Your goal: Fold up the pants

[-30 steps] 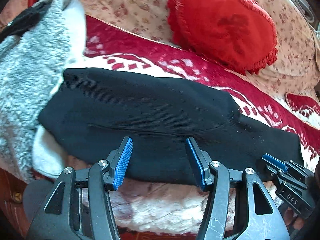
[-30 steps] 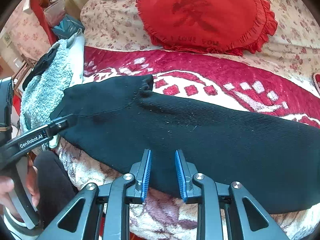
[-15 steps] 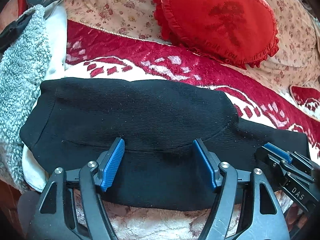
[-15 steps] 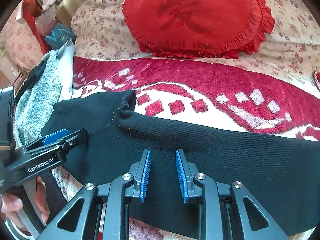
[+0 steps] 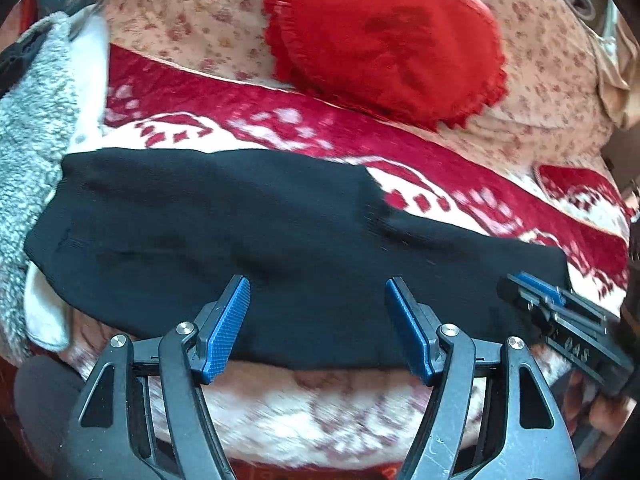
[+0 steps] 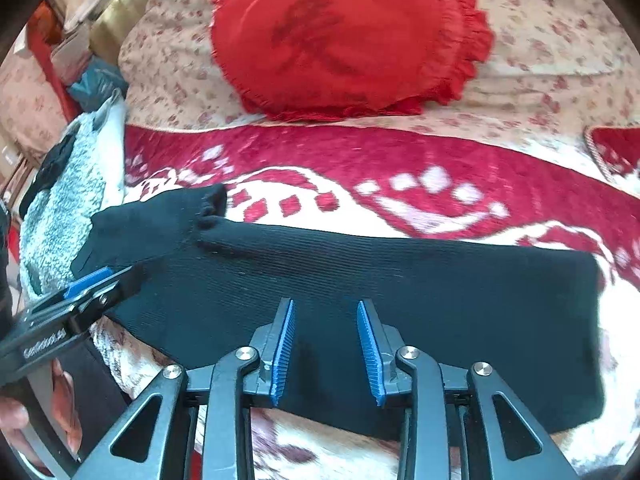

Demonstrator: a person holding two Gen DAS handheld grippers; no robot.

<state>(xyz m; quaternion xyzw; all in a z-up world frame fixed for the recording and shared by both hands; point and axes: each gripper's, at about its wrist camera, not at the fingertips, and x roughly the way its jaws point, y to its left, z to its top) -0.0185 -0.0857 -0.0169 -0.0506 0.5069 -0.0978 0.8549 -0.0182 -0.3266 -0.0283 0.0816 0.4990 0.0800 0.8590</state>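
Black knit pants (image 5: pixel 248 236) lie flat across a red and white patterned blanket (image 5: pixel 280 120), stretched left to right; they also show in the right wrist view (image 6: pixel 420 280). My left gripper (image 5: pixel 318 296) is open wide, its blue pads over the near edge of the pants, holding nothing. My right gripper (image 6: pixel 326 320) is open, its pads over the near edge of the pants further right. The right gripper also shows at the right of the left wrist view (image 5: pixel 536 292), and the left gripper at the left of the right wrist view (image 6: pixel 104 284).
A red heart-shaped cushion (image 5: pixel 384 40) rests on the floral sofa back (image 5: pixel 180 20). A grey fluffy throw (image 5: pixel 28 120) lies at the left end, touching the pants. Clutter stands beyond the sofa's left end (image 6: pixel 92 80).
Both grippers drew back toward the near edge of the pants. My right gripper's jaws have opened wider. The pants look flatter and more stretched out to the right.
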